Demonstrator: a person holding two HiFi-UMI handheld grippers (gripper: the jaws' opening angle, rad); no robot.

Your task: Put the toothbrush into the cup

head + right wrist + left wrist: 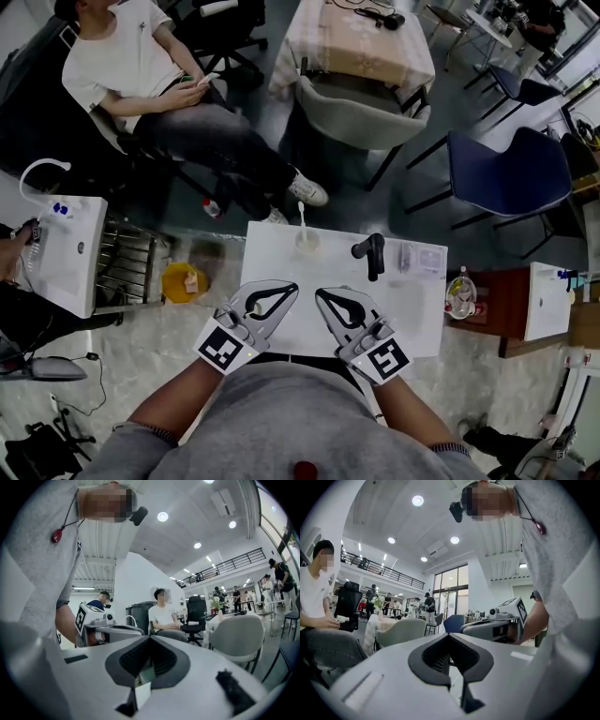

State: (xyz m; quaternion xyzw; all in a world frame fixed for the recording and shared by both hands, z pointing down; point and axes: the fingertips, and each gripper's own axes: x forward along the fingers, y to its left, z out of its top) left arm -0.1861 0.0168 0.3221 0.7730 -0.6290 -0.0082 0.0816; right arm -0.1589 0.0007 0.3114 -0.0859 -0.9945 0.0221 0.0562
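On the white table [281, 330] a pale cup [307, 247] stands near the far edge, and a white toothbrush [302, 216] stands upright in it. My left gripper [286, 289] and right gripper [323, 294] hover side by side over the table's near half, well short of the cup. Both are shut with nothing between their tips. In the left gripper view the left gripper's [449, 635] jaws meet, and the right gripper shows at the side. In the right gripper view the right gripper's [150, 637] jaws also meet. Neither gripper view shows the cup.
A black handled tool [372, 252] and a clear packet [419, 258] lie on the table right of the cup. A yellow bin [181, 281] and a white machine [61, 253] stand at the left. At the right is a brown side table [487, 314], and beyond the table sits a person [141, 66].
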